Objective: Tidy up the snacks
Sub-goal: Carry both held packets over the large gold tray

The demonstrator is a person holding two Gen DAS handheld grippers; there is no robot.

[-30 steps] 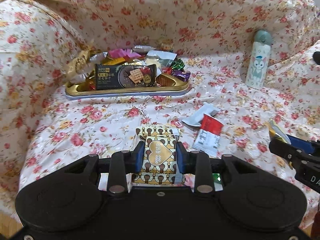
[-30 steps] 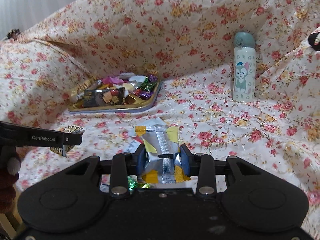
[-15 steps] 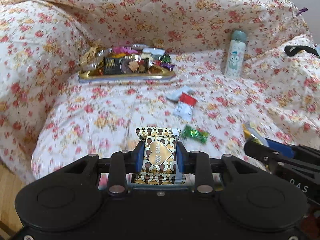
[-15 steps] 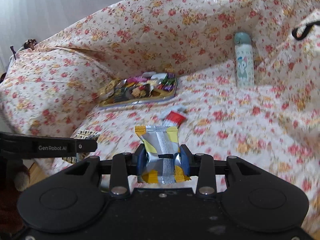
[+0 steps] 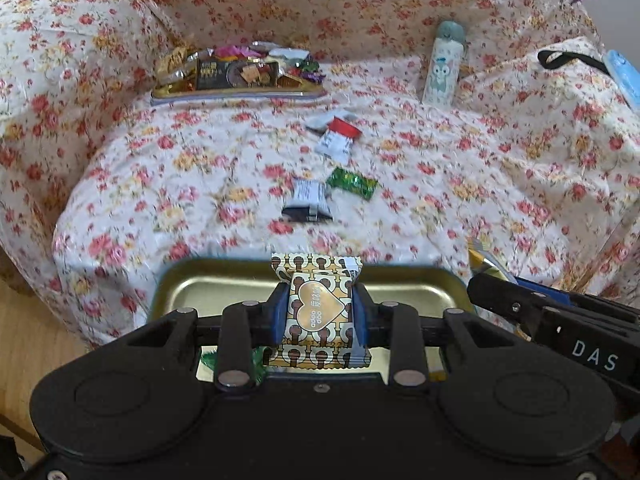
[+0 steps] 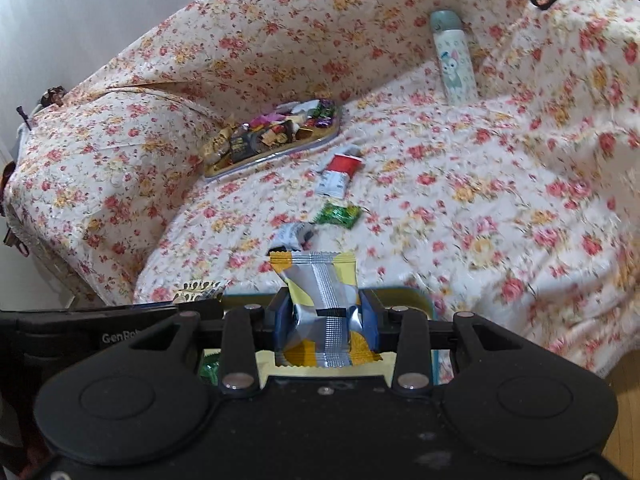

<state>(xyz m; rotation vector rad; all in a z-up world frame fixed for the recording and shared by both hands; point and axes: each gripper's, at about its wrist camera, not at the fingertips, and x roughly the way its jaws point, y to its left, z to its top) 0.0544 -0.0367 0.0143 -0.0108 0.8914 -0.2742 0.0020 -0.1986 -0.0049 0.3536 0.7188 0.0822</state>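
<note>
My left gripper (image 5: 319,312) is shut on a gold-and-brown heart-print snack packet (image 5: 318,312), held above a near gold tray (image 5: 192,292) at the sofa's front edge. My right gripper (image 6: 326,322) is shut on a silver-and-yellow snack packet (image 6: 324,300) above the same tray (image 6: 408,296). Loose on the sofa lie a red-and-white packet (image 5: 336,138), a green candy (image 5: 352,183) and a black-and-white packet (image 5: 308,200). A far gold tray (image 5: 236,90) is heaped with snacks.
A floral cover drapes the sofa (image 5: 500,168). A pale cartoon bottle (image 5: 442,66) stands at the back right. A black strap (image 5: 568,58) lies on the right armrest. A green candy (image 5: 256,364) lies in the near tray. Wooden floor (image 5: 32,340) shows at the left.
Both grippers have pulled back from the sofa with their packets still held. The near gold tray has come into view beneath them. The far tray and loose snacks look further away.
</note>
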